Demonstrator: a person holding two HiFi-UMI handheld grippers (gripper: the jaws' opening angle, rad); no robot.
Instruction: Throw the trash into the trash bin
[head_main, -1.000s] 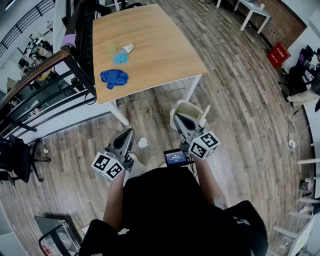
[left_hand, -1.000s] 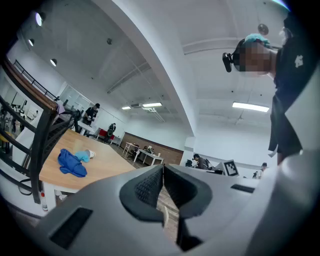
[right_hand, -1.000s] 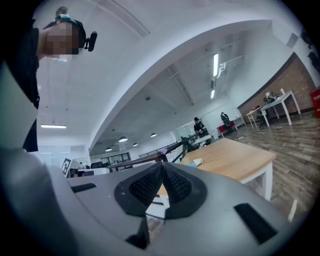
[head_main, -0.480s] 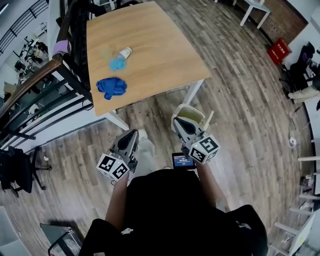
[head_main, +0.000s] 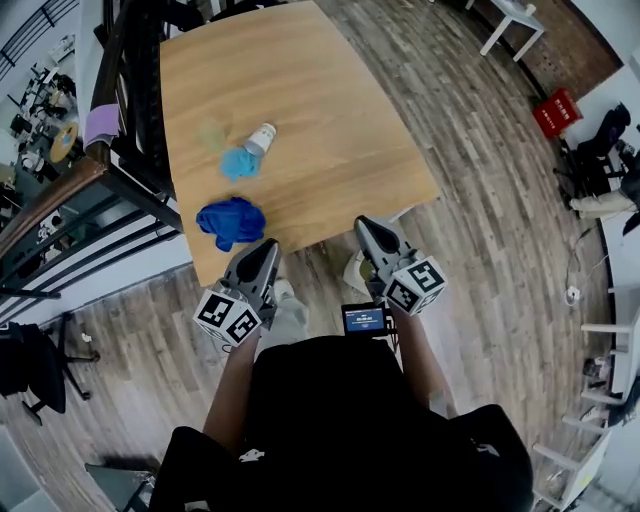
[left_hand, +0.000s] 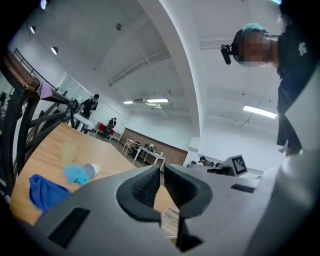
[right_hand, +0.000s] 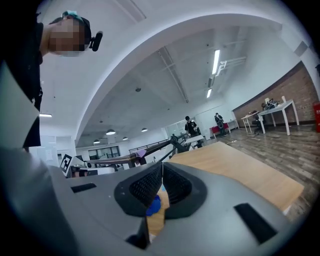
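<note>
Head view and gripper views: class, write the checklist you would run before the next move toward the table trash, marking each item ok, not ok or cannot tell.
1. Empty left gripper: ok, jaws together on nothing.
2. Empty right gripper: ok, jaws together on nothing.
3. Jaws ready to pick: not ok, both shut.
4. Trash visible: ok, blue cloth, light blue wad and small white container lie on the table.
5. Clear path to bin: cannot tell, right gripper hides most of it.

The trash bin (head_main: 353, 272) shows only a sliver — hidden behind table (head_main: 320, 100) and right gripper (head_main: 364, 227).
</note>
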